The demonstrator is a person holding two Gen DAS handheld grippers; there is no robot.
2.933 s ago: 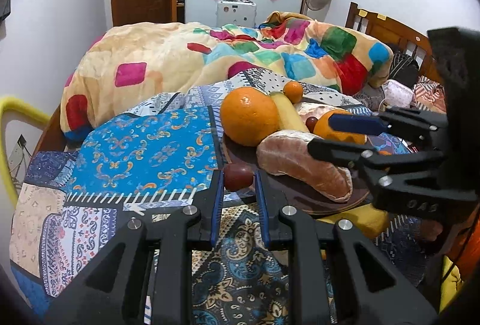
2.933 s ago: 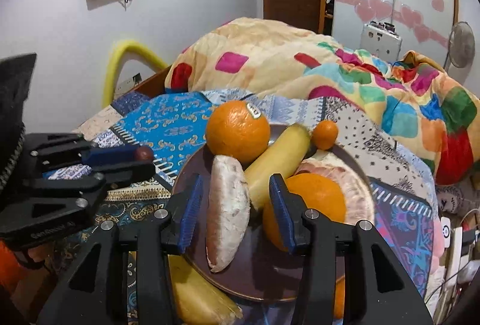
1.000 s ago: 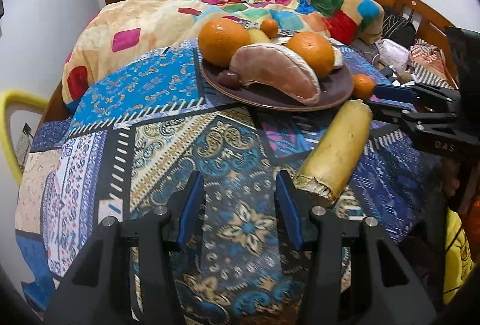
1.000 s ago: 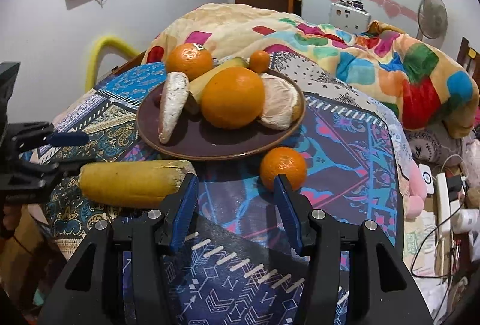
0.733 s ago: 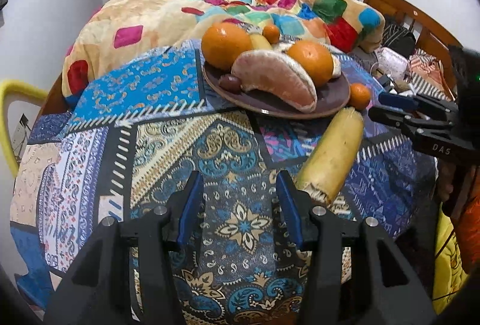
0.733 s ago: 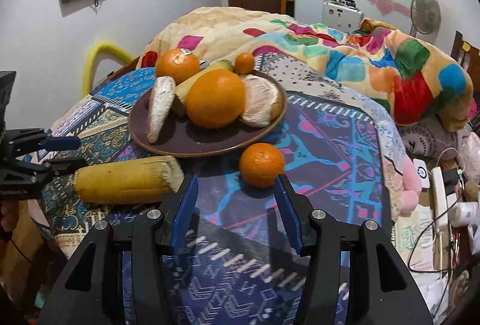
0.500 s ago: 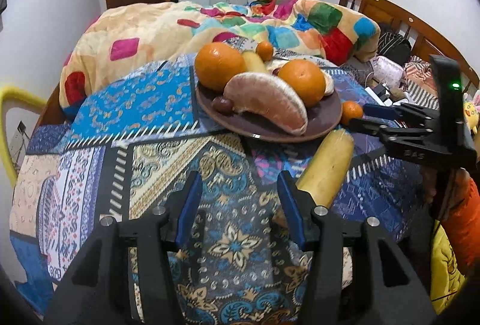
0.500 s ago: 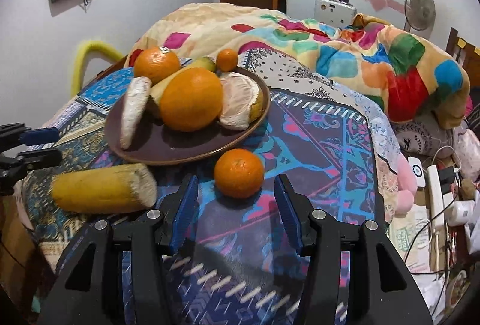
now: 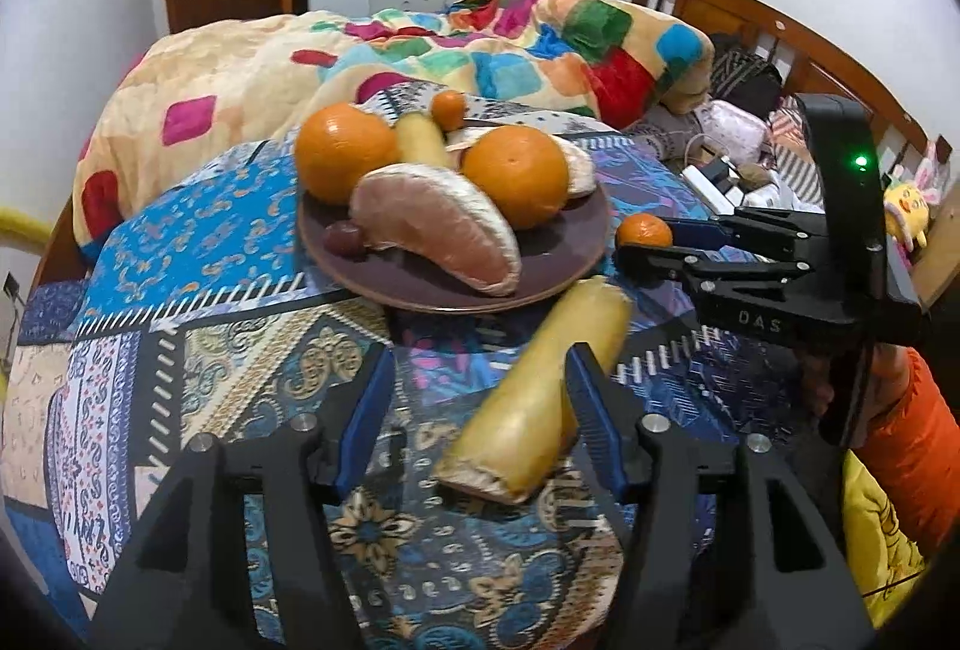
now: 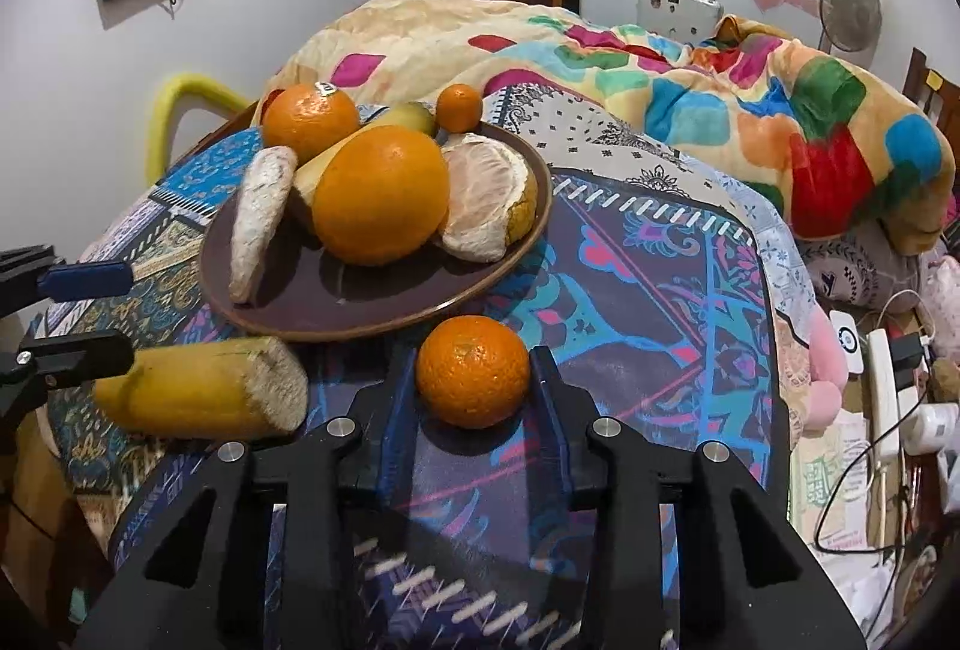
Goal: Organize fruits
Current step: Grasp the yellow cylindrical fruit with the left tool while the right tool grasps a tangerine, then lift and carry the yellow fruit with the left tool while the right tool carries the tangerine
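The small mandarin [image 10: 473, 371] lies on the patterned cloth [image 10: 660, 278] just beside the brown plate [image 10: 336, 314], bracketed by the right tool [image 10: 474, 380], whose jaws are apart. It should be closed on gently: the rind is soft, the shape round. The left tool [image 9: 480, 392], also spread, straddles the cut banana [image 9: 540, 392], smooth-skinned and cylindrical.

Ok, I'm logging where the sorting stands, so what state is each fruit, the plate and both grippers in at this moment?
Left gripper: open, straddling the cut yellow banana piece.
Cut yellow banana piece: lying on the patterned cloth, off the plate.
Right gripper: open, fingers either side of the small loose orange.
Small loose orange: on the cloth, beside the plate.
Round brown plate: loaded with oranges, peeled pomelo pieces, a banana.
Dark grape: on the plate's edge.
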